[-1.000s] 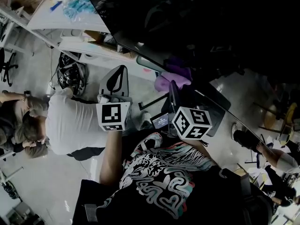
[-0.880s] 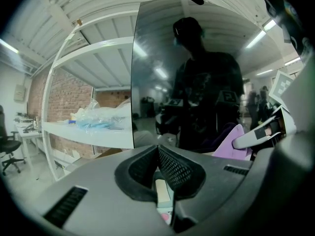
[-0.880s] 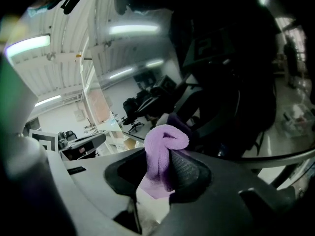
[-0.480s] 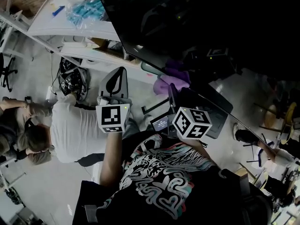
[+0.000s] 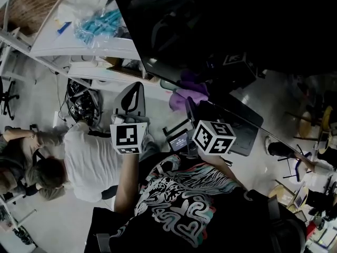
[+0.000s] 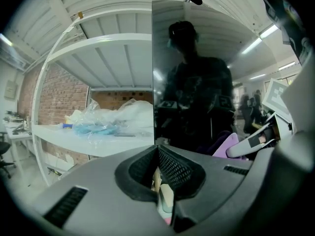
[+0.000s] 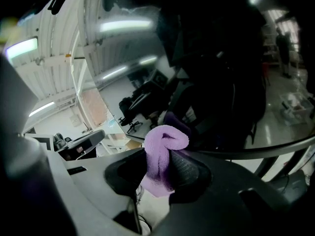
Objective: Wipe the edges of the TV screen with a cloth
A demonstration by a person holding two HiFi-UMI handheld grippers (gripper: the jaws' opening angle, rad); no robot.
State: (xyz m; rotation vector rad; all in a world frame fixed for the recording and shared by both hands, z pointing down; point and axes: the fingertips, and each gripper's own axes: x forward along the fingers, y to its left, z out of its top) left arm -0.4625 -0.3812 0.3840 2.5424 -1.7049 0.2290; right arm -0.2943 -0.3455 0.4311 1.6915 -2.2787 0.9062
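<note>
The TV screen [image 5: 237, 25] is a big black glossy panel at the upper right of the head view; it mirrors a person in the left gripper view [image 6: 197, 82] and fills the right gripper view [image 7: 211, 58]. My right gripper [image 5: 190, 103] is shut on a purple cloth [image 5: 188, 91], held up near the screen's lower edge. The cloth [image 7: 162, 156] bulges from between the jaws of that gripper [image 7: 165, 163]. My left gripper [image 5: 131, 88] is to its left, near the screen's lower left corner. Its jaws [image 6: 157, 156] are closed together with nothing between them.
A white shelf [image 5: 68, 28] with clear plastic bags [image 6: 108, 122] stands left of the screen. Below it lie tangled cables [image 5: 81, 96]. A person in a white shirt [image 5: 92, 154] crouches on the floor at the left. An office chair [image 5: 8, 83] is at the left edge.
In the head view the screen and shelf have slid down and to the right. Both grippers sit slightly closer to the screen's lower edge. The crouching person has shifted right.
</note>
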